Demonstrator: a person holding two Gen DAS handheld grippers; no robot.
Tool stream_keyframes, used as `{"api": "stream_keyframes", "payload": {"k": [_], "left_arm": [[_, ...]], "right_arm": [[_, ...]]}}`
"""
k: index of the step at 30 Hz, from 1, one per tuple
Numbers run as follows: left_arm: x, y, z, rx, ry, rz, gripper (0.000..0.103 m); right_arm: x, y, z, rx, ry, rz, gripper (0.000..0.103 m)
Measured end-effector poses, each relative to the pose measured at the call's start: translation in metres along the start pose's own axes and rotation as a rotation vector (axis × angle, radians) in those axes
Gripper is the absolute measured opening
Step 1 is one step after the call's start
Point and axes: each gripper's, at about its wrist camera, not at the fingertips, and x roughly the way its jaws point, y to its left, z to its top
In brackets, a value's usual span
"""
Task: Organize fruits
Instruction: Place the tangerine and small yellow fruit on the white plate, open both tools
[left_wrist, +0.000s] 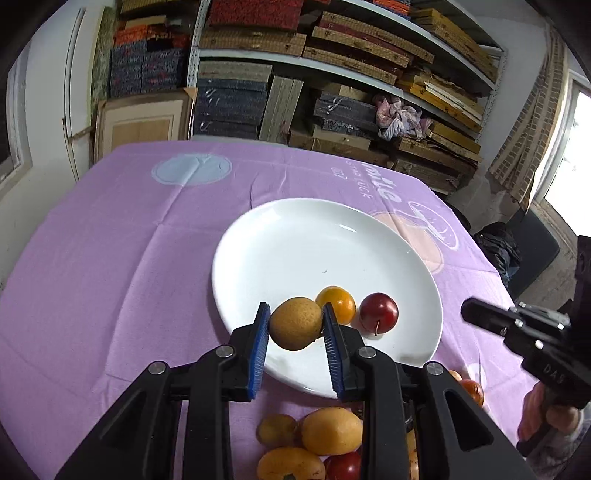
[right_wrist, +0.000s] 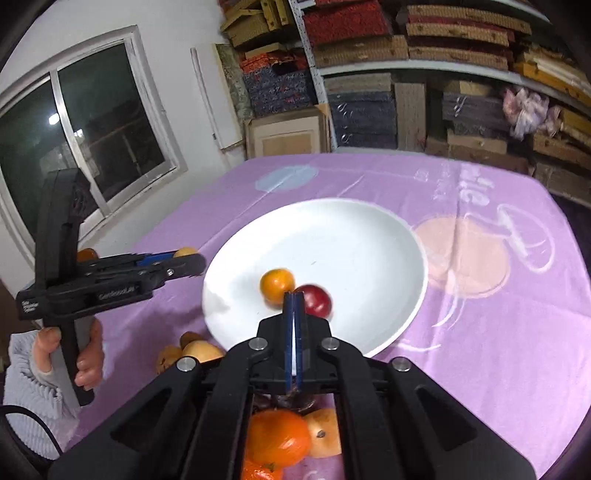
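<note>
My left gripper (left_wrist: 295, 317) is shut on a brownish-yellow round fruit (left_wrist: 295, 326), held just above the near rim of the white plate (left_wrist: 303, 240). An orange fruit (left_wrist: 338, 301) and a dark red fruit (left_wrist: 379, 313) lie on the plate. In the right wrist view the plate (right_wrist: 351, 236) holds the orange fruit (right_wrist: 277, 284) and red fruit (right_wrist: 317, 299). My right gripper (right_wrist: 294, 295) is shut and empty, near the plate's front rim. The left gripper (right_wrist: 184, 258) shows at the left with the fruit (right_wrist: 184, 252) partly hidden.
Several loose yellow, orange and red fruits (left_wrist: 328, 432) lie on the purple tablecloth (left_wrist: 110, 258) near the front edge, also under the right gripper (right_wrist: 280, 435). The right gripper (left_wrist: 517, 328) shows at the right. Shelves of stacked boxes (left_wrist: 332, 74) stand behind the table.
</note>
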Motion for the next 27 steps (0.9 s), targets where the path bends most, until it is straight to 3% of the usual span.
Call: {"api": "stream_keyframes", "payload": {"k": [2, 4, 6, 12, 15, 22, 27], "left_arm": [[0.004, 0.001, -0.007, 0.012, 0.001, 0.0, 0.029], [0.004, 0.001, -0.013, 0.022, -0.003, -0.004, 0.029], [0.004, 0.001, -0.015, 0.017, -0.003, -0.022, 0.029], [0.003, -0.004, -0.016, 0.036, -0.013, -0.014, 0.029], [0.002, -0.002, -0.016, 0.027, -0.011, -0.02, 0.029], [0.005, -0.003, -0.016, 0.045, -0.008, -0.008, 0.029], [0.013, -0.007, 0.013, 0.081, -0.019, 0.047, 0.029]], "right_arm": [[0.003, -0.001, -0.017, -0.044, 0.051, -0.039, 0.031], [-0.014, 0.001, -0.035, -0.068, 0.033, -0.017, 0.066], [-0.029, 0.006, -0.048, -0.08, 0.021, 0.004, 0.086], [-0.004, 0.029, -0.051, -0.181, 0.051, -0.058, 0.085], [0.018, 0.032, -0.058, -0.173, 0.131, -0.062, 0.047], [0.007, 0.032, -0.061, -0.158, 0.084, -0.059, 0.045], [0.001, 0.022, -0.001, -0.144, 0.013, -0.086, 0.045]]}}
